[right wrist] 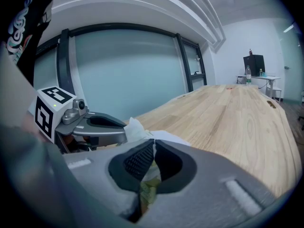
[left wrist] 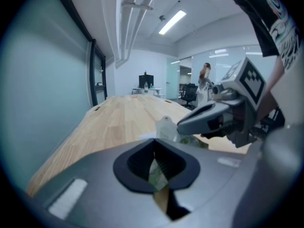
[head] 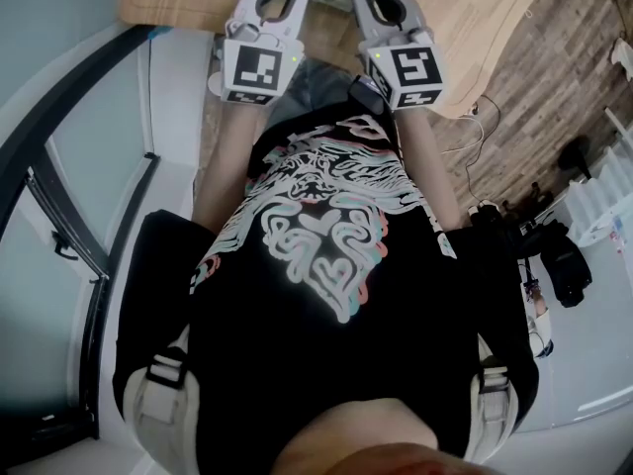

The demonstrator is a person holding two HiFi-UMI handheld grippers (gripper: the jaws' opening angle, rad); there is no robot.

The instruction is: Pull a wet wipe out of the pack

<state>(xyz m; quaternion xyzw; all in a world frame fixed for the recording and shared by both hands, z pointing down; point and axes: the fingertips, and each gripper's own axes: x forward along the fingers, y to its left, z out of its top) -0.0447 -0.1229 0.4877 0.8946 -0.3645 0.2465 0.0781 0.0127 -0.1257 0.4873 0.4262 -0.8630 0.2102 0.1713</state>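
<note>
Wet wipe (right wrist: 135,127) – crumpled white tuft, grainy wood table (right wrist: 228,122), left tongs (left wrist: 154,140) and right tongs (right wrist: 153,142) closed

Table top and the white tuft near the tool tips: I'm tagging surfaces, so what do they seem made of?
Pale long table top: wood or wood-look laminate, matte; grain lines and plank seams show. White crumpled tuft: probably soft nonwoven wipe material, matte, standing in a limp folded peak.

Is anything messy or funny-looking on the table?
Only one thing stands out. A crumpled white wet wipe pokes up out of the pale wet-wipe pack on the light wooden table, left half pulled out. Nothing looks spilled or broken.
</note>
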